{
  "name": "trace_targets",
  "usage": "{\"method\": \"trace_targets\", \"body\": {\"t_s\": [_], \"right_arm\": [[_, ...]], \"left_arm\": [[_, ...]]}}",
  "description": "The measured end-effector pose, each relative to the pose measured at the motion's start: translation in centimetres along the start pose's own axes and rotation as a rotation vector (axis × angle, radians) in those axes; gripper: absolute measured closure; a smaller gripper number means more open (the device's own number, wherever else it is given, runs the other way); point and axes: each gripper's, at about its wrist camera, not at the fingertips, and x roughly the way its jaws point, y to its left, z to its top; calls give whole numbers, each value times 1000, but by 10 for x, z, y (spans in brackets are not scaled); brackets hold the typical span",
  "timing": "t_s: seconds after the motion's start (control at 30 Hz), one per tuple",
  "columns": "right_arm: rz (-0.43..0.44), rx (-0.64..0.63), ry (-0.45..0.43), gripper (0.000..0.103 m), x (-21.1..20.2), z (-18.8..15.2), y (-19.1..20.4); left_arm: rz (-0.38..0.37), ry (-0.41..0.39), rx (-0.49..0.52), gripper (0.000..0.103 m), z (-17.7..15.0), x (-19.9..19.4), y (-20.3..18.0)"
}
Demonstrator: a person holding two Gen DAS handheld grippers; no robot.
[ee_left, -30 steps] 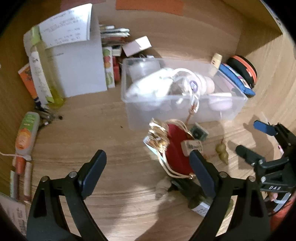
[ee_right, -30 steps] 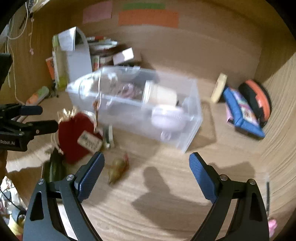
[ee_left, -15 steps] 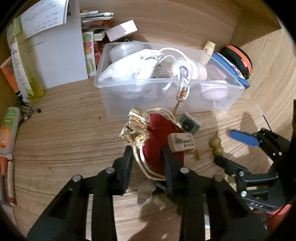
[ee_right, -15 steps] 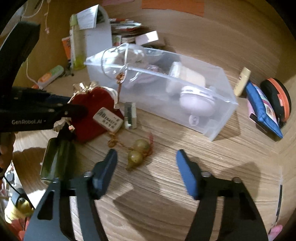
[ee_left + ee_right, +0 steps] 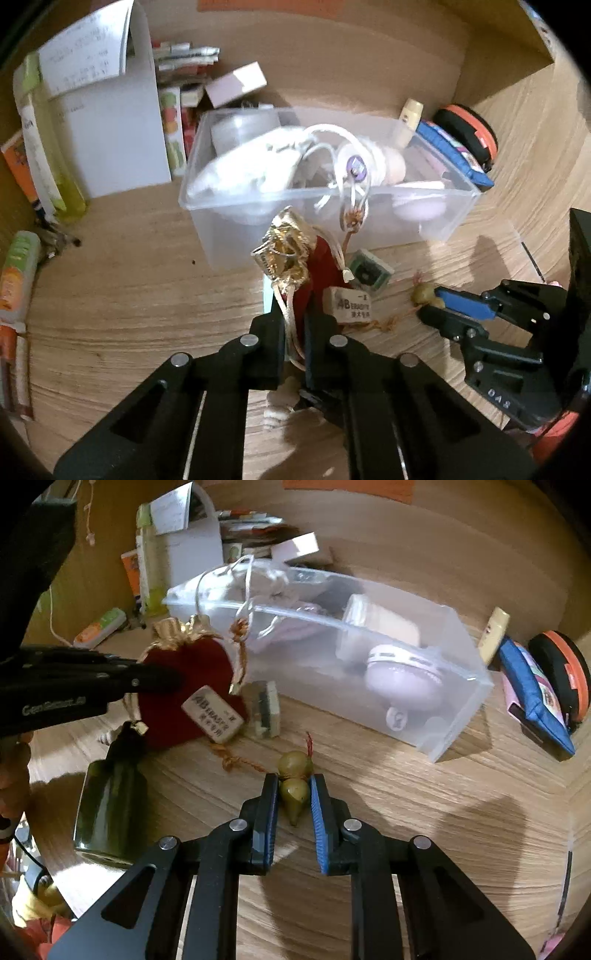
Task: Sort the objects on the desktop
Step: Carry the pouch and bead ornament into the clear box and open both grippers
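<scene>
My left gripper [image 5: 295, 314] is shut on the red drawstring pouch [image 5: 321, 266] with a gold top; it also shows in the right wrist view [image 5: 184, 686], pinched by the left gripper [image 5: 166, 675]. My right gripper [image 5: 293, 794] is shut on the green gourd charm [image 5: 295, 794], which lies on the desk with its brown cord; this gripper shows in the left wrist view [image 5: 432, 302]. A white eraser [image 5: 214, 716] leans on the pouch. A clear plastic bin [image 5: 461, 686] with several items stands behind.
A small green-and-white block [image 5: 264, 709] lies by the bin. A dark green glass bottle [image 5: 110, 805] lies at the left. A blue pouch [image 5: 535, 698] and an orange-rimmed case [image 5: 565, 675] sit at the right. Papers and books [image 5: 110, 122] stand at the back left.
Both grippers closed: the left on the red pouch, the right on the gourd charm after moving down to it.
</scene>
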Motion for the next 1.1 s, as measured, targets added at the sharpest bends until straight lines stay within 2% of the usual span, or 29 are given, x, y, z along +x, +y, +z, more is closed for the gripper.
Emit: {"method": "trace_targets", "body": {"t_s": [0.77, 1.1], "right_arm": [[-11, 107, -183, 88, -59, 33, -40], [-38, 103, -261, 88, -79, 60, -51]], "left_arm": [[42, -151, -22, 97, 18, -74, 11], [5, -208, -43, 97, 37, -91, 12]]}}
